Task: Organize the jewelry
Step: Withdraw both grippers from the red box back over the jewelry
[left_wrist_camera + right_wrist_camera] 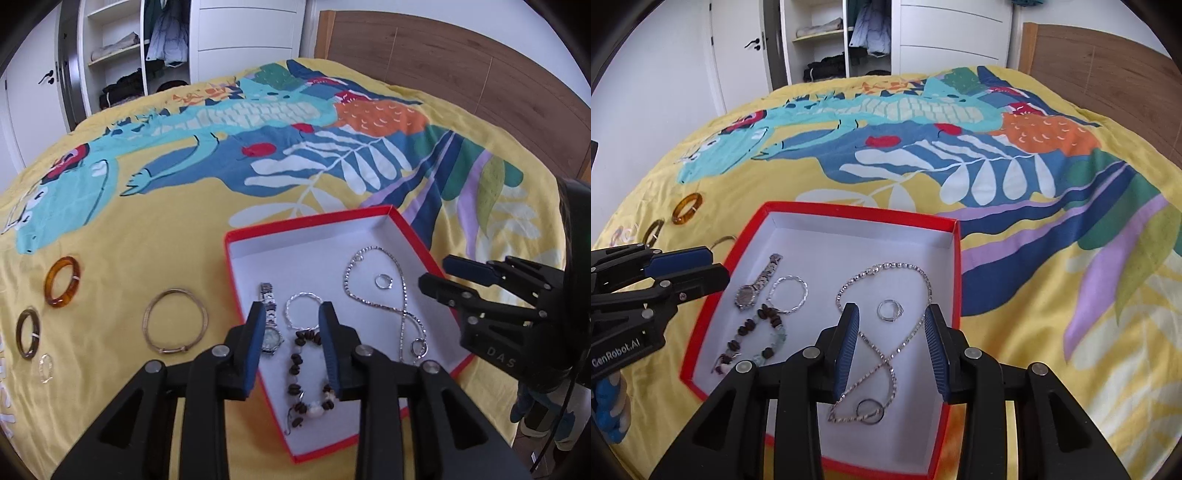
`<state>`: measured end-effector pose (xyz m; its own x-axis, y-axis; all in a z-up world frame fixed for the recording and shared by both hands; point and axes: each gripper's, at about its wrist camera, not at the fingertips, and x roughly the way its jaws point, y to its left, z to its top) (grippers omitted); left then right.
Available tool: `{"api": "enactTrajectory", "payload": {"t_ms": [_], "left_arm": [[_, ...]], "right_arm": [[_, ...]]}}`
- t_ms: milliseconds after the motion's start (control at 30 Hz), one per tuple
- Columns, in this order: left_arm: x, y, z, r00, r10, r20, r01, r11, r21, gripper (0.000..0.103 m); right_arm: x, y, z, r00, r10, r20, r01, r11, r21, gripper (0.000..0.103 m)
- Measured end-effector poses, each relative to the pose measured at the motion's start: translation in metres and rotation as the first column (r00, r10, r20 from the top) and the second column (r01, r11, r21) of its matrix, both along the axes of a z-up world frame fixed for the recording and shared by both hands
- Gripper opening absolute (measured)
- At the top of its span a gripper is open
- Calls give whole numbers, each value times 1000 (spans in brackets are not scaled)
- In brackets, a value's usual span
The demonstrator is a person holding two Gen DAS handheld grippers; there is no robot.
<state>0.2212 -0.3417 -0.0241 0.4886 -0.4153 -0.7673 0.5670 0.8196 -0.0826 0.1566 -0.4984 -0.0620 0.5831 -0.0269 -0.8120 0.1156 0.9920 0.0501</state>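
A red box [402, 221] with a white floor is seen at the lower centre of both wrist views, and in it lie a watch [270, 325], a thin silver bracelet [301, 312], a beaded bracelet [308, 380], a long silver necklace [886, 339] and a small ring [889, 309]. Outside it, toward the left of the left wrist view, four pieces are left on the yellow bedspread [147, 236]: a gold bangle [175, 320] just beside the box's left wall, an amber ring [62, 281] and a dark ring [28, 333] further left, and a small pale ring [46, 367] at the lower left. The left gripper [291, 343] is held above the watch and bracelets with its fingers partly parted and nothing between them; the right gripper [891, 345] is held likewise, empty, over the necklace. The remaining pieces lie wholly to the left of the box, so the left gripper is judged the nearer, and the bangle, lying flat, is judged its closest target.
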Motion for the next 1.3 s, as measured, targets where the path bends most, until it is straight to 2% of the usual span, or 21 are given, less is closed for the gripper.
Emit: {"api": "enactTrajectory", "payload": {"t_ms": [400, 567, 767, 967, 1300], "left_arm": [[-43, 62, 58, 993, 94, 71, -95, 995, 12, 39], [-70, 91, 73, 987, 133, 92, -134, 991, -3, 39], [-102, 135, 77, 977, 193, 94, -195, 981, 2, 39], [-131, 186, 75, 960, 269, 83, -273, 961, 41, 39], [-171, 267, 87, 905, 411, 108, -418, 907, 46, 39]], "right_arm": [[-49, 24, 61, 997, -34, 68, 31, 998, 50, 45], [-71, 44, 84, 995, -26, 101, 17, 996, 86, 56], [-103, 68, 104, 988, -36, 147, 22, 995, 96, 67], [-134, 82, 126, 976, -51, 212, 30, 995, 100, 72], [-174, 122, 167, 943, -11, 331, -9, 998, 57, 85]]}}
